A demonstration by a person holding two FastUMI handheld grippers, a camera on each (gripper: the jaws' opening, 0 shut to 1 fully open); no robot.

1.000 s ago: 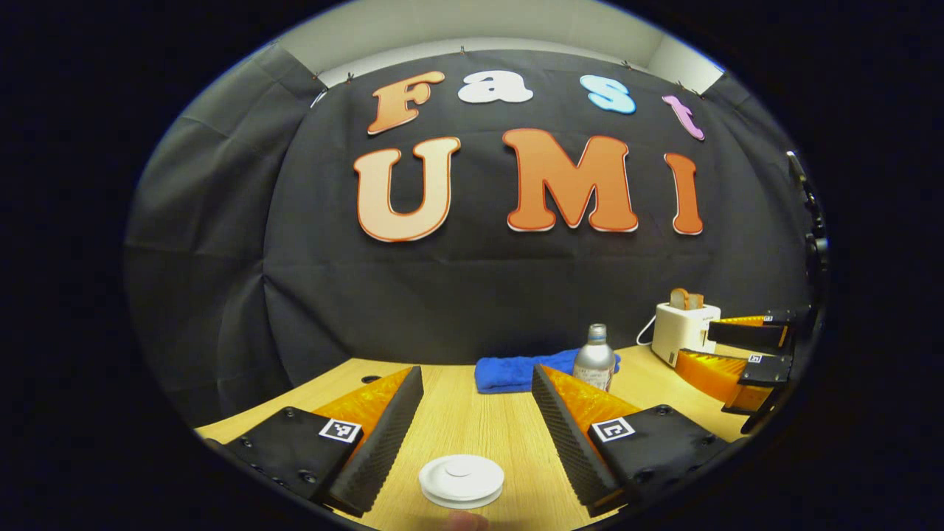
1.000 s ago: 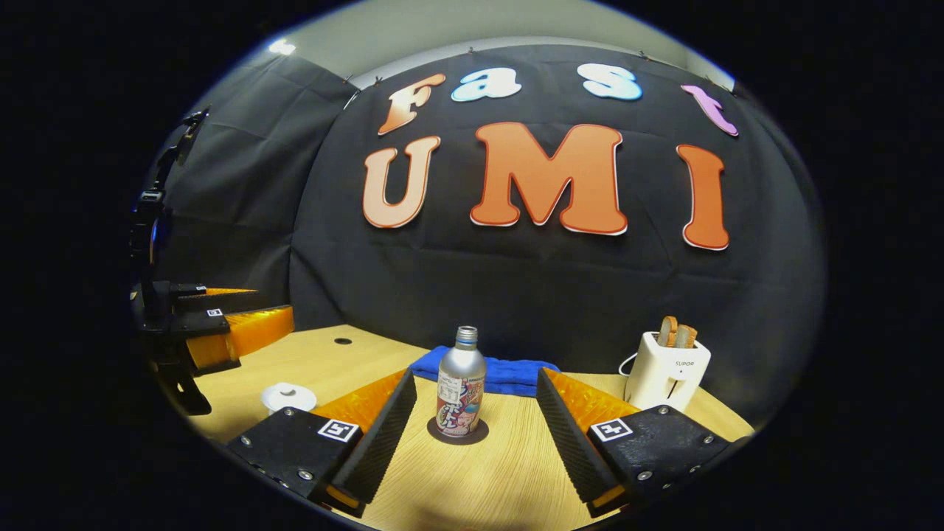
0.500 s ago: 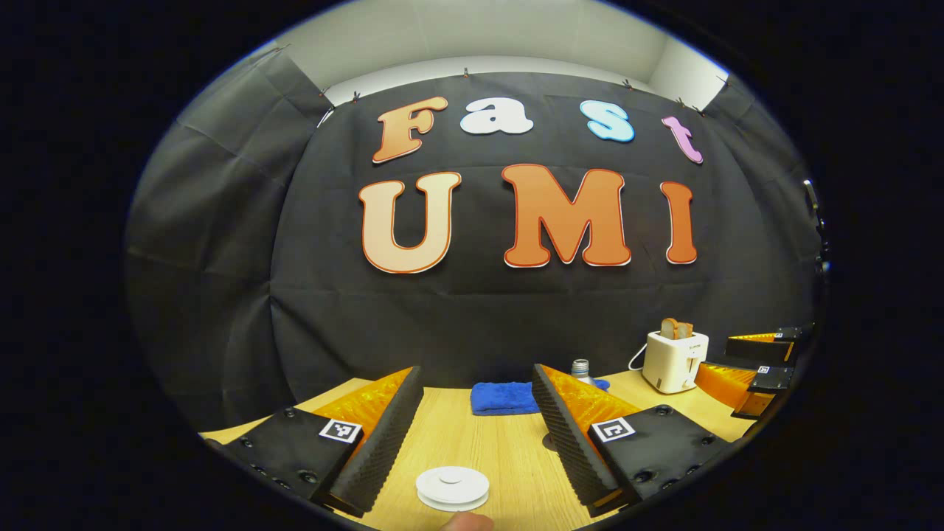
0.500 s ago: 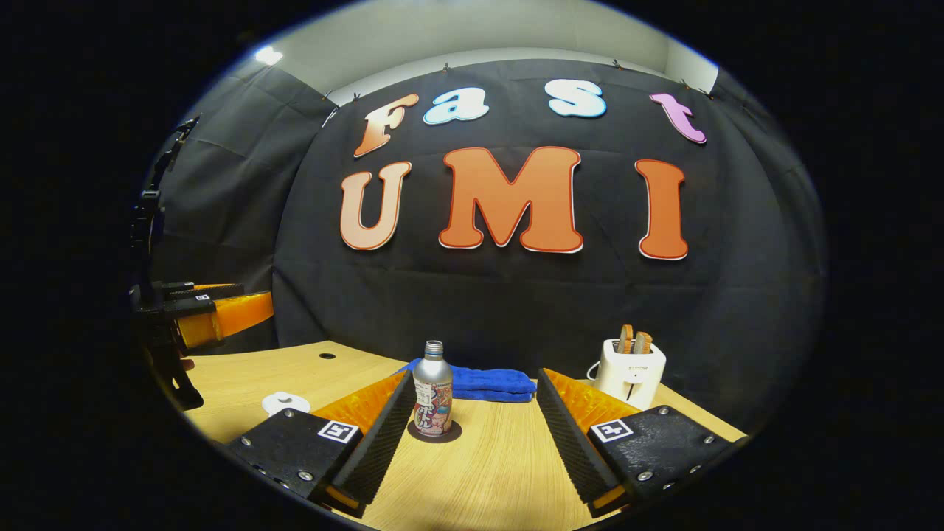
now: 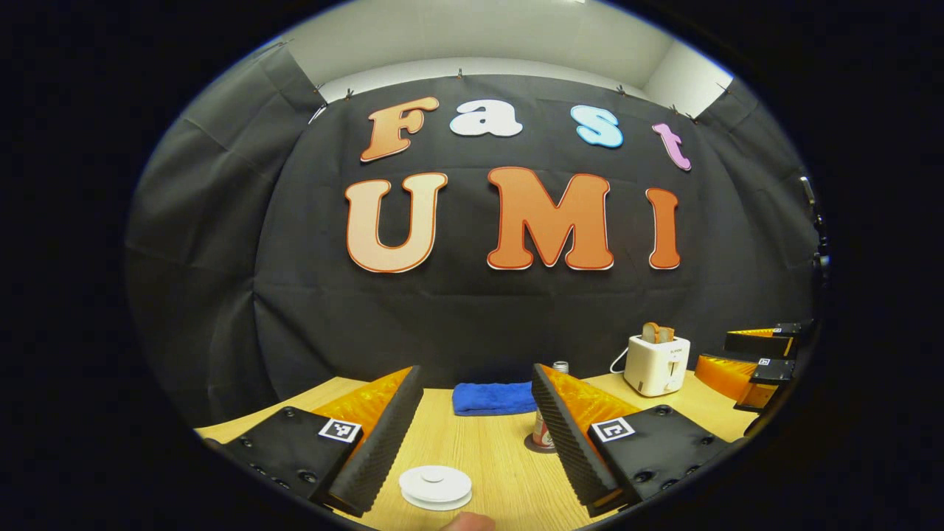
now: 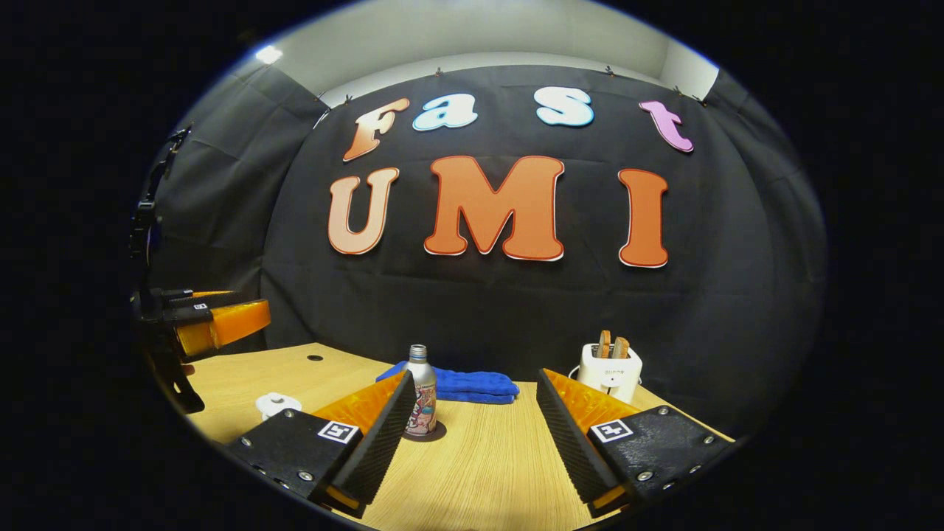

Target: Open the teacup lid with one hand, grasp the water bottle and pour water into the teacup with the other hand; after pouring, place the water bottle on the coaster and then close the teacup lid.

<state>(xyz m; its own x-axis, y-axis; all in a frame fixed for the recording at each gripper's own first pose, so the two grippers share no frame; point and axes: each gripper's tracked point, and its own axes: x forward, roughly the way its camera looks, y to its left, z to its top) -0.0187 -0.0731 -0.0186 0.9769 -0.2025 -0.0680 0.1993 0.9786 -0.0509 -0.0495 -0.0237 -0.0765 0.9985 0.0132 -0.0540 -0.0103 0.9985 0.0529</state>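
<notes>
Wooden table [image 5: 487, 450], left gripper view: left gripper [image 5: 478, 435] spread, empty; teacup lid [image 5: 435, 487] low between its fingers, nearer the left one. Right gripper view: right gripper [image 6: 476, 431] spread, empty; upright water bottle [image 6: 420, 391] on coaster [image 6: 431, 435], ahead, beside its left finger.

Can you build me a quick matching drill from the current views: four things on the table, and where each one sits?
Things:
1. water bottle
2. teacup lid
3. blue towel
4. bread slices

Places:
A. in the toaster
B. on the teacup, between the left gripper's open fingers
C. on the coaster
D. at the table's back, by the wall

Pairs: 1-C, 2-B, 3-D, 4-A
</notes>
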